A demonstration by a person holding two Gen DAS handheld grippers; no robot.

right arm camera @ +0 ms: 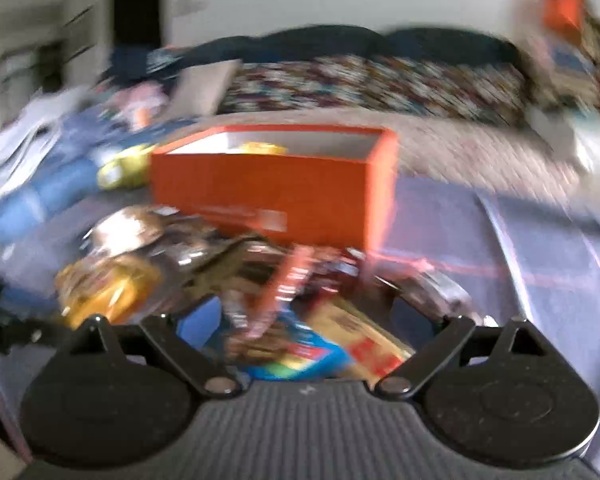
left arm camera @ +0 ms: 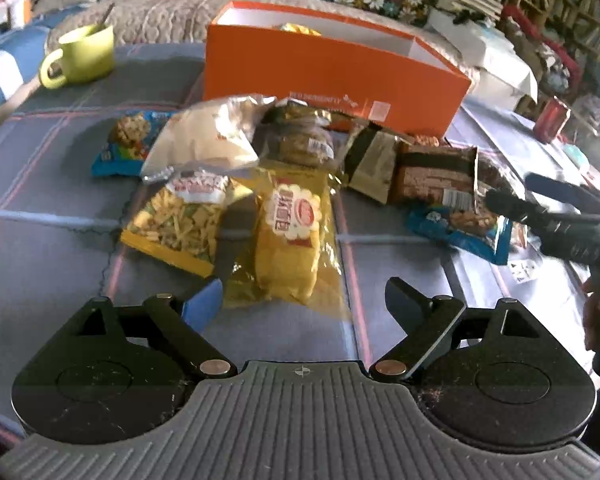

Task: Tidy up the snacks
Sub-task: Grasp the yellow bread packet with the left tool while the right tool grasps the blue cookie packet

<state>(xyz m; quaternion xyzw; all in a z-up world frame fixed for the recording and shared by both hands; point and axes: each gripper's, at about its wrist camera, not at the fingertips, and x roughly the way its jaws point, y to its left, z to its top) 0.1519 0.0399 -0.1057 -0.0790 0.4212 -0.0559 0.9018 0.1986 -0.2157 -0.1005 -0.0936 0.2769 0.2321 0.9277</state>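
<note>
Orange box (left arm camera: 332, 76) stands open behind the snack pile (left arm camera: 284, 184) on the plaid cloth (left arm camera: 40, 208). Left gripper (left arm camera: 304, 300) is spread wide over a yellow bag (left arm camera: 288, 240), pads clear. Right gripper (right arm camera: 312, 320) is spread over blurred packets, gripping nothing.

Your left gripper (left arm camera: 304, 300) has a grey ribbed base with a small crosshair mark, flanked by two round black discs. Black linkage arms with silver pins run forward from the base to the fingers (left arm camera: 203, 303); the left finger is blue, the right one dark. Your right gripper (right arm camera: 308, 320) shows the same build: ribbed grey base, black discs, pinned black arms.
</note>
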